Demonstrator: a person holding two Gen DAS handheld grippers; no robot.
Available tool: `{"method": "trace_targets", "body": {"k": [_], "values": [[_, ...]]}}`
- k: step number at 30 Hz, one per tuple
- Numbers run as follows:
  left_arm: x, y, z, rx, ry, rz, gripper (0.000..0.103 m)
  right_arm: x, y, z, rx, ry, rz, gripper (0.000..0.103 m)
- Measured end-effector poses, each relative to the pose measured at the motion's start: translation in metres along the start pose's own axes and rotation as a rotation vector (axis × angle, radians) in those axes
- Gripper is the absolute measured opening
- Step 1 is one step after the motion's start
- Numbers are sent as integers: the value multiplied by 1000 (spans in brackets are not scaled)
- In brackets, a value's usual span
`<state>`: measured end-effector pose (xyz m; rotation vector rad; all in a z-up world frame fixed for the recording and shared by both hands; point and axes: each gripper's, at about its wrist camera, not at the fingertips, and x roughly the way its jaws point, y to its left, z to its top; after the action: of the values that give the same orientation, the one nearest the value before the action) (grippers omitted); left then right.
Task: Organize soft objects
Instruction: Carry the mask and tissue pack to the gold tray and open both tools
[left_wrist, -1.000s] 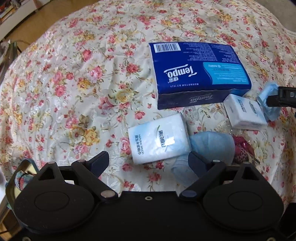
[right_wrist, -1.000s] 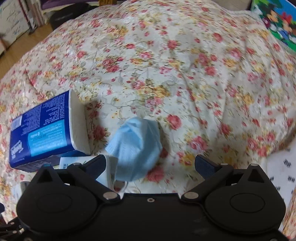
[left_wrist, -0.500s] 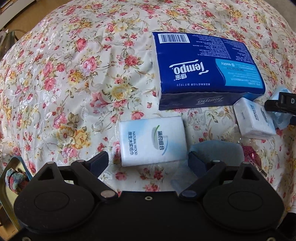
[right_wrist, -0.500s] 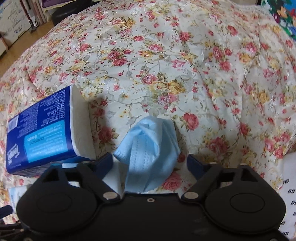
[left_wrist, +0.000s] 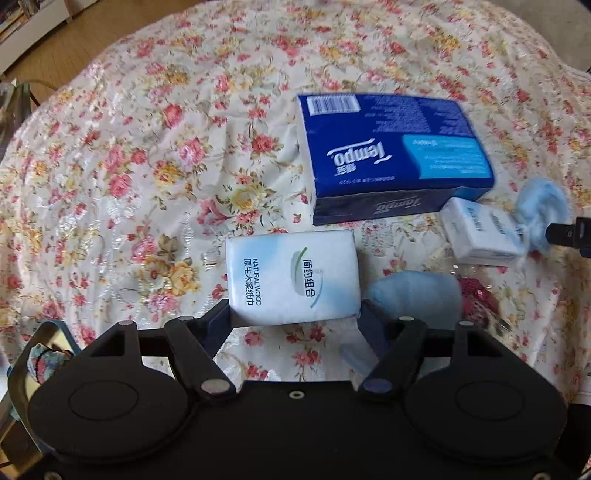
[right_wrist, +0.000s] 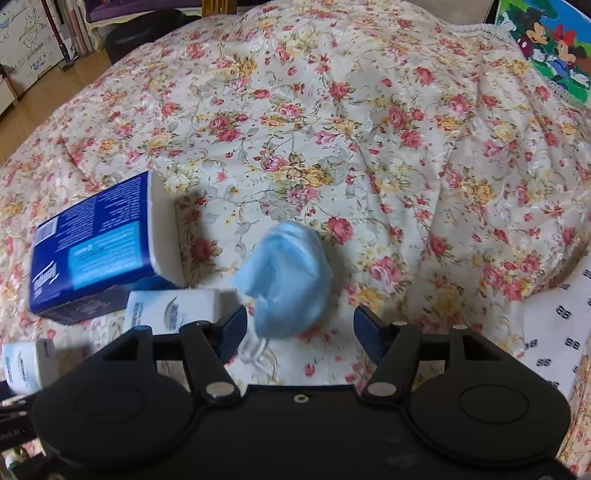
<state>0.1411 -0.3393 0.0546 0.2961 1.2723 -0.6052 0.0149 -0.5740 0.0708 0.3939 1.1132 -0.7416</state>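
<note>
Both pairs of tongs have just been closing, and each has drawn in on its target since a second ago: the white tissue pack (left_wrist: 291, 277) now sits between the left tongs (left_wrist: 293, 317), and the crumpled blue face mask (right_wrist: 286, 284) between the right tongs (right_wrist: 299, 325).

The left tongs' pads meet the near corners of the pack on both sides, so they look clamped on its short near edge. The right tongs stand apart: the mask bunches close to the left pad, while a clear gap shows at the right pad.

To do this step well, the left grip wants more depth, I judge; caught only at the corners, the slippery wrapper may pivot or slide out on lifting. The right tongs should shift toward the mask's middle before closing further, since loose folds squash and a loop may trail.

Beyond the left tongs lies the big blue tissue pack (left_wrist: 395, 155); to their right rest a second blue mask (left_wrist: 417, 299) and a small white packet (left_wrist: 480, 236). All lie on the flowered bedspread (left_wrist: 147, 166), which wrinkles easily, so lifts should go straight up.
</note>
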Motion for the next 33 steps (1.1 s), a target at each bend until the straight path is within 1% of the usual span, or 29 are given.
{"method": "trace_targets", "body": {"k": [6, 8, 9, 10, 11, 14, 17, 19, 20, 22, 24, 26, 27, 29, 30, 31, 32, 33], "values": [[-39, 0, -15, 43, -53, 6, 68, -37, -7, -22, -12, -38, 9, 63], [-50, 2, -22, 40, -67, 2, 68, -45, -8, -24, -8, -51, 7, 67], [-54, 4, -24, 39, -75, -2, 68, -49, -8, -24, -3, -59, 6, 82], [-58, 5, -26, 41, -81, 0, 68, -51, -8, -23, 3, -68, 9, 100], [-60, 5, -28, 45, -87, 7, 68, -52, -7, -21, 10, -82, 19, 103], [-61, 5, -32, 60, -92, 43, 68, -49, 0, -10, 25, -107, 11, 102], [-55, 7, -34, 71, -86, 39, 68, -30, 8, 4, 13, -107, -21, 102], [-49, 8, -34, 71, -80, 32, 68, -11, 12, 12, 11, -79, -72, 102], [-46, 9, -34, 73, -78, 30, 68, -1, 13, 15, 14, -58, -80, 102], [-39, 9, -34, 82, -76, 34, 68, 16, 10, 19, 29, -33, -71, 102], [-32, 7, -34, 97, -76, 45, 68, 26, 10, 20, 27, -47, -56, 102], [-27, 6, -34, 109, -78, 48, 68, 33, 14, 22, -16, -59, -45, 101], [-25, 6, -33, 113, -78, 47, 68, 36, 16, 23, -31, -60, -54, 101], [-22, 5, -33, 116, -78, 43, 68, 41, 17, 24, -29, -57, -53, 90], [-22, 5, -34, 118, -77, 42, 68, 43, 17, 24, -23, -44, -30, 74], [-22, 6, -35, 121, -78, 40, 68, 47, 14, 24, -6, -18, -4, 53], [-23, 6, -35, 123, -79, 37, 68, 50, 11, 25, 16, 10, 17, 45], [-26, 7, -37, 125, -81, 33, 68, 52, 10, 23, 34, 28, 21, 41]]}}
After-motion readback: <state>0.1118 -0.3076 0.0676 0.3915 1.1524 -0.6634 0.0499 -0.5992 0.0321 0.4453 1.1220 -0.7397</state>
